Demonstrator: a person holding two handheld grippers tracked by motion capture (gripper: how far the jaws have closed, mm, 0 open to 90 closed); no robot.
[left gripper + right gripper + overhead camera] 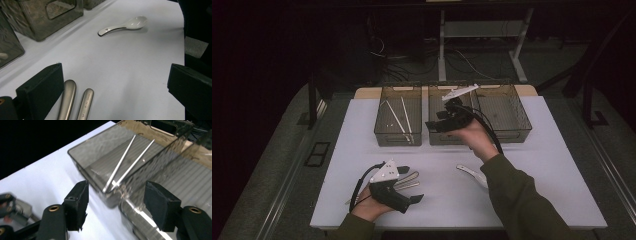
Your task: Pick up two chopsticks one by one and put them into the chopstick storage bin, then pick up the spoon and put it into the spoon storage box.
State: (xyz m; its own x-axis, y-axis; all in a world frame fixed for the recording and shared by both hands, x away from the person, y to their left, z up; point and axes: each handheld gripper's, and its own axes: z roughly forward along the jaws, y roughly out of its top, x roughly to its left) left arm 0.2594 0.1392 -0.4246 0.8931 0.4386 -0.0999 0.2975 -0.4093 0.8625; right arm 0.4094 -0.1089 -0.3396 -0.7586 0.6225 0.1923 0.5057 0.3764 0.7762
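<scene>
Sorting in hand: cutlery from the white table (532,165) is being put into three smoked-plastic bins; judged partly done.

Right gripper (438,124): held above the front rim of the middle bin (435,137), jaws spread with nothing between them (seen plainly in the right gripper view).

Left gripper (409,184): resting low at the near edge, jaws spread wide and empty; in the left gripper view the two metal handles (76,101) lie just inside its left jaw, at about 7 o'clock of the gap.

Chopsticks (128,162): already lying in the left bin (398,136).

White spoon (123,25): on the bare table at about 1 o'clock from the left gripper and at 6 o'clock from the right bin (522,131), well apart from both grippers.

Next step, judged: the spoon should be taken by its flat handle, not the bowl, with the jaws brought down square across it (a glazed surface is likely to slip).

Care: the pads should be lowered until they nearly meet the table before being closed, so the thin handle is not skated away.
</scene>
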